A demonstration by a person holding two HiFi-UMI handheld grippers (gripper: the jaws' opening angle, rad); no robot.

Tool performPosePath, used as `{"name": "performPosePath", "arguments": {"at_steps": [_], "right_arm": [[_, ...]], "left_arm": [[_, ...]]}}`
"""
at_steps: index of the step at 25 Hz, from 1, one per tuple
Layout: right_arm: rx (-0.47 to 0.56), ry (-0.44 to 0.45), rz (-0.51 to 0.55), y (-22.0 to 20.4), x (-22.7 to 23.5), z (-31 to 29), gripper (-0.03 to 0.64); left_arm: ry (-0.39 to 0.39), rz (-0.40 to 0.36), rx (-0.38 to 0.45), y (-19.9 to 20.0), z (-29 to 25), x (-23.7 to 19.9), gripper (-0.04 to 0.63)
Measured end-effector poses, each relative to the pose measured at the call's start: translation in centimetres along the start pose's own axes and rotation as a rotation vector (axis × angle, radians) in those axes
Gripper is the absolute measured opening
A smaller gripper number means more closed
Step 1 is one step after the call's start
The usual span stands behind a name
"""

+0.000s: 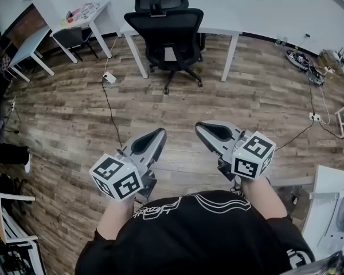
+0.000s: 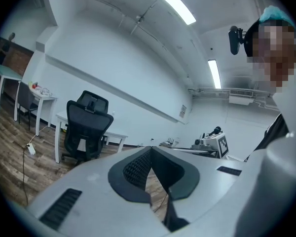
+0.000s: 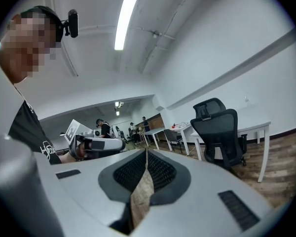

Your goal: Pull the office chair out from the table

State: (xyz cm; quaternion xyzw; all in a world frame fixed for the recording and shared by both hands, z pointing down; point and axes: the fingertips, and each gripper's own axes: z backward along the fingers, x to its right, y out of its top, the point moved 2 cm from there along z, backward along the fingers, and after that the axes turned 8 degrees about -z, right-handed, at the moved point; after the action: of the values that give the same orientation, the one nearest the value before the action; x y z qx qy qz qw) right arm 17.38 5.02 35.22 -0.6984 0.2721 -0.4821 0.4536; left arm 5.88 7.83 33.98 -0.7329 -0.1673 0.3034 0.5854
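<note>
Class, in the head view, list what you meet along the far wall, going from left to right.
Bare table → cluttered table → office chair → cable tangle.

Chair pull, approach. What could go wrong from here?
1. Left gripper and right gripper are both shut and empty, short of the office chair; arriving shut, they'd likely shove it, not grip it.
2. A cable trails left of the path; feet or the rolling chair could snag it.
3. The chair sits between the table legs; a skewed pull might catch one.
</note>
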Motion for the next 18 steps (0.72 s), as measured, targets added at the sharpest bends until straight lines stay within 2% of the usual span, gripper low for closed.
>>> {"name": "performPosePath", "arguments": {"at_steps": [5,9,12,18], "right_arm": [[0.050,0.010,0.018,2.7,2.2,-0.2,0.040],[0.065,0.011,0.047,4.1,3.6,-1.4,0.041],[0.068,-0.002,0.057,4.7,5.6,-3.0,0.041],[0.060,-0.052,0.062,6.6,10.7,-7.3,0.041]], "left_arm": [[0.004,-0.012,0.019,1.6,-2.4,-0.9,0.008],[-0.011,-0.051,0.024,2.6,-4.0,-2.0,0.008],[-0.013,-0.054,0.024,2.6,-5.2,-4.5,0.008],[-0.032,-0.008,0.016,3.1,-9.2,-11.5,0.008]]}}
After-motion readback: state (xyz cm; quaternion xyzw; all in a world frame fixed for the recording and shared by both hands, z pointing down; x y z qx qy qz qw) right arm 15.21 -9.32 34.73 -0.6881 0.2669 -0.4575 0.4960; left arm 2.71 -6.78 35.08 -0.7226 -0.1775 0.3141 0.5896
